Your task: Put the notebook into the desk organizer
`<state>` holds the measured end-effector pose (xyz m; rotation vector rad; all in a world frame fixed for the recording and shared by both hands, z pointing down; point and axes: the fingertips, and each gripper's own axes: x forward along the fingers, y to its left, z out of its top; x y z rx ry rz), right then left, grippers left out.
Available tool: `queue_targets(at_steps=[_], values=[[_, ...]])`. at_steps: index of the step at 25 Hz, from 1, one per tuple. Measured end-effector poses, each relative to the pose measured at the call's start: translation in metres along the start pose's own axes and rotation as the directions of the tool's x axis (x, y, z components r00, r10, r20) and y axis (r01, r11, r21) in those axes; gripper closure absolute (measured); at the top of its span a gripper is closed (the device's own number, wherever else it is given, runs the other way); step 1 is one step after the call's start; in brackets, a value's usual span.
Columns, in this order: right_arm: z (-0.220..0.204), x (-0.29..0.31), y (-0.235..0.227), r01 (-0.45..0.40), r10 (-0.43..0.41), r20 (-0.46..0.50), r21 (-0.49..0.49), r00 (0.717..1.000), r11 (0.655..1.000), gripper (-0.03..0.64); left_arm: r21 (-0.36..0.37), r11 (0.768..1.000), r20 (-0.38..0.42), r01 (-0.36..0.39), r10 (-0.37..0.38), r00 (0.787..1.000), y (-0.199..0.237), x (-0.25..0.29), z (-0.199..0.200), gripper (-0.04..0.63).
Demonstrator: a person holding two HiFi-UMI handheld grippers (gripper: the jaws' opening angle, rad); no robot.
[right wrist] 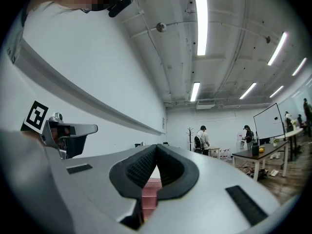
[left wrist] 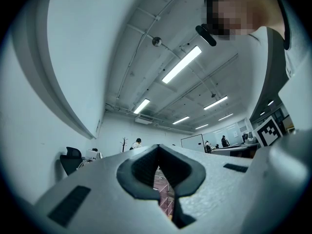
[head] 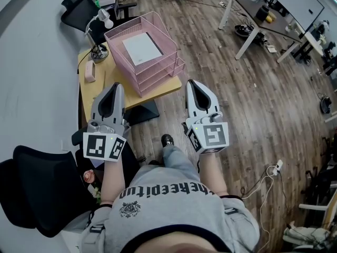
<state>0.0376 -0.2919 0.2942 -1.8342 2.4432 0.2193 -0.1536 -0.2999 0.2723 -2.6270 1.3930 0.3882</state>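
Observation:
In the head view a pink wire desk organizer (head: 158, 74) stands on a small yellow table (head: 103, 84). A white notebook (head: 141, 48) lies flat in its top tray. My left gripper (head: 117, 86) and right gripper (head: 190, 82) hover side by side short of the table's near edge, pointing at the organizer. Both are shut with nothing between the pads. In the left gripper view the closed tips (left wrist: 157, 146) meet, and a strip of the pink organizer (left wrist: 165, 199) shows below them. The right gripper view shows closed tips (right wrist: 156, 146) above a bit of pink organizer (right wrist: 148, 191).
A desk lamp (head: 100, 22) and a small pink object (head: 90, 71) sit on the table's left part. One black chair (head: 79, 9) stands behind the table, another (head: 37, 188) beside the person. White desks (head: 253, 20) stand far right on the wooden floor.

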Motion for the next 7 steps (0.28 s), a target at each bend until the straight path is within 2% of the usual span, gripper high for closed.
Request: queue_targets(at_steps=[7], values=[[0.0014,0.0017,-0.0007,0.0,0.0,-0.001,-0.002,1.0,1.0,0.615,-0.011,1.0,-0.001,-0.001,0.001,1.0,0.0023,0.0015,-0.0014,0.592]])
